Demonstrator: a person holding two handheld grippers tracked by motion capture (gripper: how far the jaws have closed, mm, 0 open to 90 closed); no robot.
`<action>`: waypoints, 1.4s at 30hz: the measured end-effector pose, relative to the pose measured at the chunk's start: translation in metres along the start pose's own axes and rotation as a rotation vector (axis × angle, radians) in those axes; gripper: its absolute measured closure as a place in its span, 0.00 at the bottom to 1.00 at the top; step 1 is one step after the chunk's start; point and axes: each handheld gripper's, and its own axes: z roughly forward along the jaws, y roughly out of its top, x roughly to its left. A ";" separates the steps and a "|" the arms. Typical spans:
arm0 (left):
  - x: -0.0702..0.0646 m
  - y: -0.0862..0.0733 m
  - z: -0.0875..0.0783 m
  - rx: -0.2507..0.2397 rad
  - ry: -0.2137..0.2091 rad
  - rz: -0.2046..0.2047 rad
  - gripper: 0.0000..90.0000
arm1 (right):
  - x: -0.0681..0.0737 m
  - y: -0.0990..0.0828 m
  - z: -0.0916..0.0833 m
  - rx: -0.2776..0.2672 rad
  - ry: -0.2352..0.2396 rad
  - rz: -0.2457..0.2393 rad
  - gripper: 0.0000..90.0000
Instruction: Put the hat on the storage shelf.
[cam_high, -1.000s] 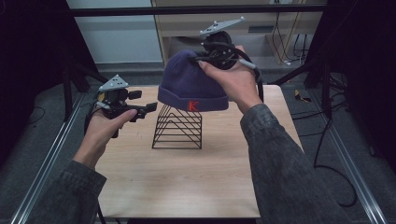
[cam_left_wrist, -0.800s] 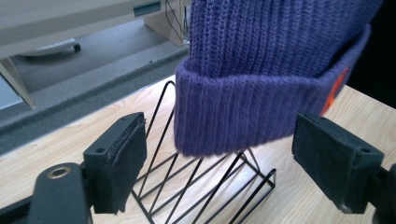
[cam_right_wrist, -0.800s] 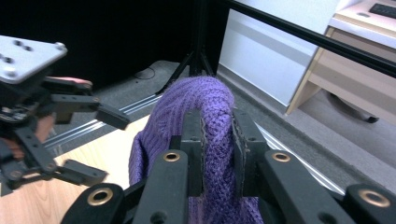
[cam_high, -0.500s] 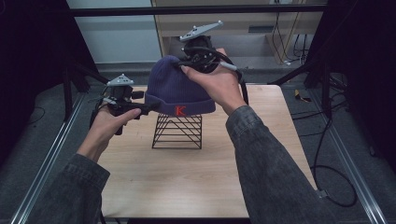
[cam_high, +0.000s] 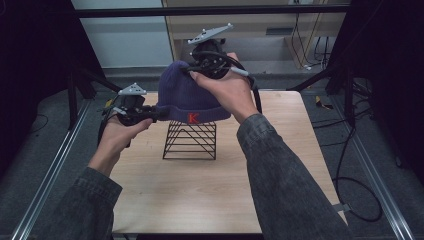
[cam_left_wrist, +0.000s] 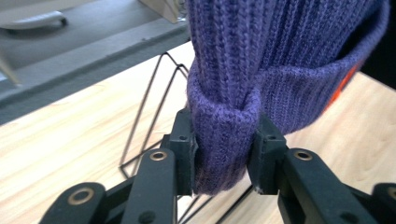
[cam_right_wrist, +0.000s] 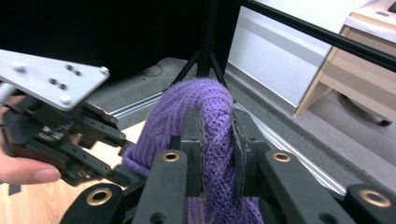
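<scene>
Beanie (cam_high: 187, 95), purple, red K on cuff, over wire rack (cam_high: 190, 140) on table (cam_high: 210, 190), shifted left versus earlier. My left gripper (cam_high: 150, 114) jaws just closed, now clamped on cuff fold. My right gripper (cam_high: 192, 70) stays pinched on crown.

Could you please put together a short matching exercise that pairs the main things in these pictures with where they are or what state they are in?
Things:
1. left gripper
2. right gripper
3. wire stand
4. red letter K

States or places:
A. stands on the wooden table, under the hat
B. shut on the crown of the purple knit hat
C. sewn on the hat's folded cuff
D. shut on the hat's folded cuff, at the hat's left edge

Pairs: 1-D, 2-B, 3-A, 4-C
</scene>
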 end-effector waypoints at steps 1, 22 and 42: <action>0.001 0.000 -0.002 0.001 0.010 0.002 0.74 | -0.001 -0.001 0.001 0.002 -0.004 0.003 0.85; 0.015 -0.025 0.002 0.024 0.080 -0.017 0.76 | -0.011 -0.027 0.037 0.104 -0.022 0.033 0.85; 0.006 -0.044 0.015 0.064 0.081 0.015 0.77 | -0.011 -0.053 0.044 0.141 0.004 0.062 0.84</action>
